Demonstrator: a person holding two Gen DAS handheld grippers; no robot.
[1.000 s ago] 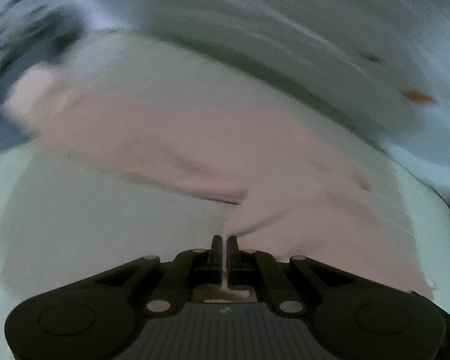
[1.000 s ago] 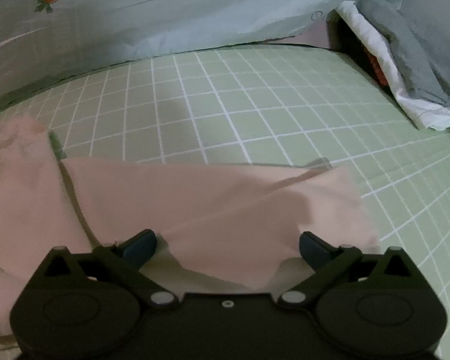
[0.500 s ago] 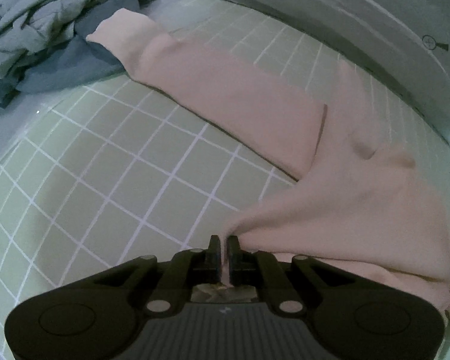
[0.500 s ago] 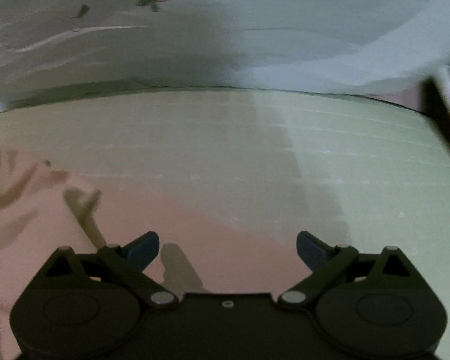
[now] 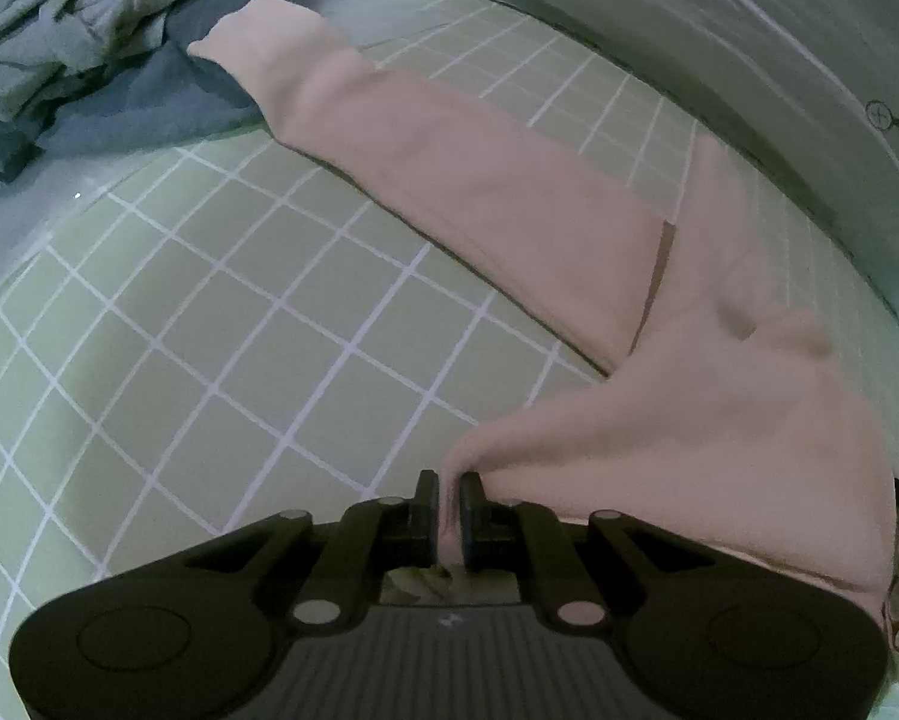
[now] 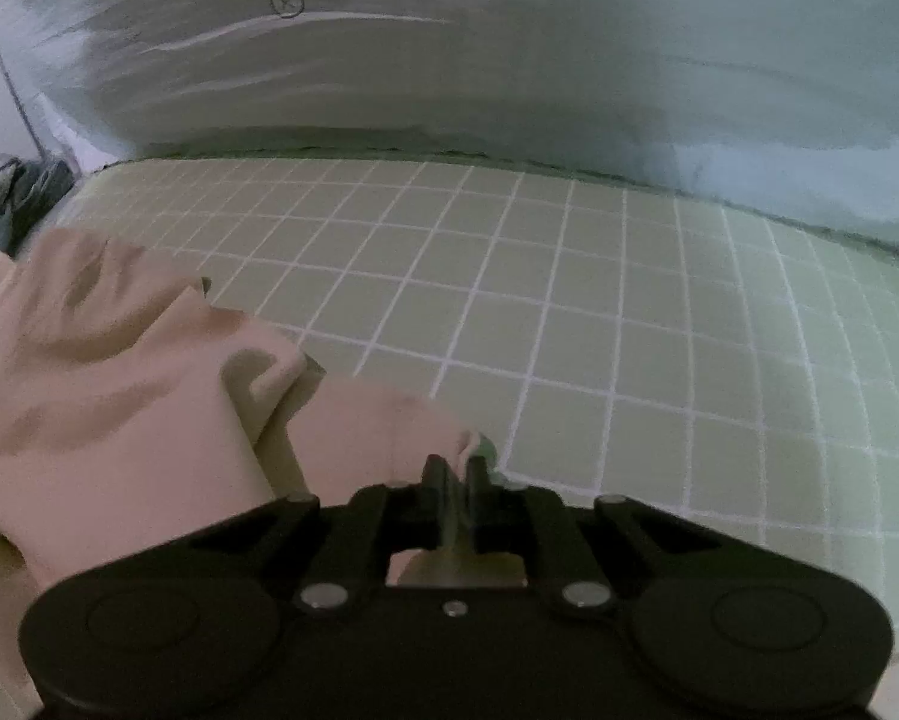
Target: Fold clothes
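the right tool (image 6: 457,468) has just snapped closed on an edge of the pink top (image 6: 119,408). the left tool (image 5: 446,495) grips its other edge at 6 o'clock. the top lies on the green grid mat (image 5: 239,324), sleeve toward 11 o'clock, ready to fold.

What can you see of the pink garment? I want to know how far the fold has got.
The pink garment is soft, matte, knit-like cloth, spread on the green grid mat. One long sleeve stretches toward a grey clothes pile, its cuff resting there. The body is bunched. The left gripper and right gripper are each shut on an edge.
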